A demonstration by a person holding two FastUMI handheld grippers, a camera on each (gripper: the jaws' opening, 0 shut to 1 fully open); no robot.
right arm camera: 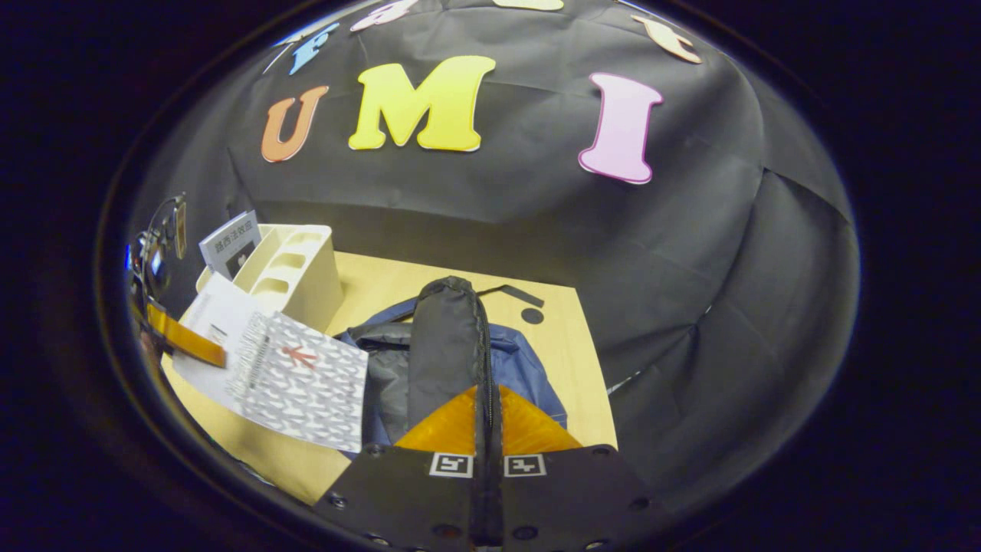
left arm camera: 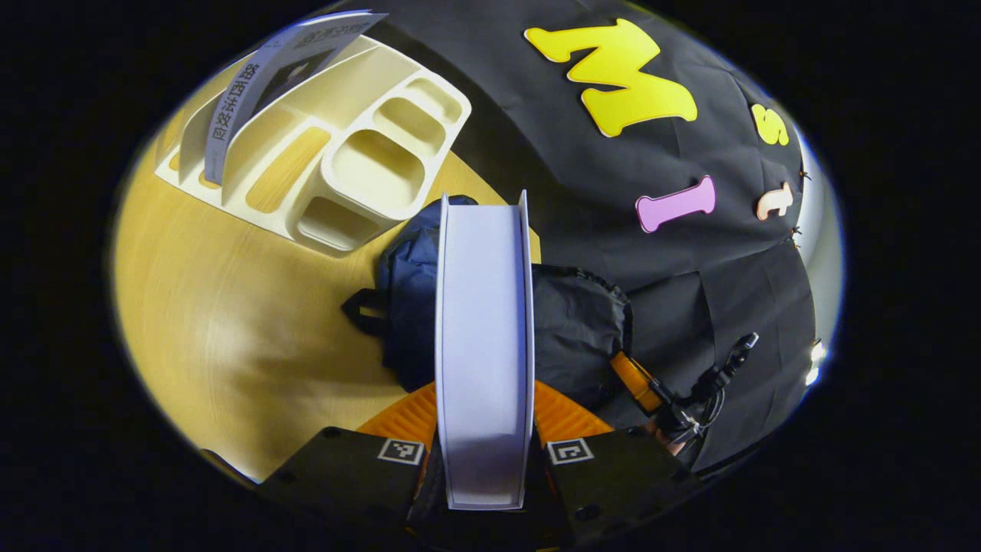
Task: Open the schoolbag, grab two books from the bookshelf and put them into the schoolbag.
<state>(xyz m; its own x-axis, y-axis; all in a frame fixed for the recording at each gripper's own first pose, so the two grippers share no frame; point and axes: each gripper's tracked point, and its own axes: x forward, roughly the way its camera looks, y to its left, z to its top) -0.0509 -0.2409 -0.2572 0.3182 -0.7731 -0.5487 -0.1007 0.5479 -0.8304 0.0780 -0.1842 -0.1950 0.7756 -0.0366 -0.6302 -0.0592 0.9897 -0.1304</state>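
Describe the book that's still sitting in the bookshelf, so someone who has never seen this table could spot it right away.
Start at the wooden table, then find the cream bookshelf near its back edge, beside the dark schoolbag. The book still in it leans in one of the long slots. It has a grey spine and dark cover, unlike the white-edged book clamped by the left gripper.

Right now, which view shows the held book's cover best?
The right gripper view: the book shows its patterned cover face-on, held by the left gripper above the schoolbag. The left gripper view gives the same book edge-on between that gripper's fingers, page edges toward the camera, cover not visible.
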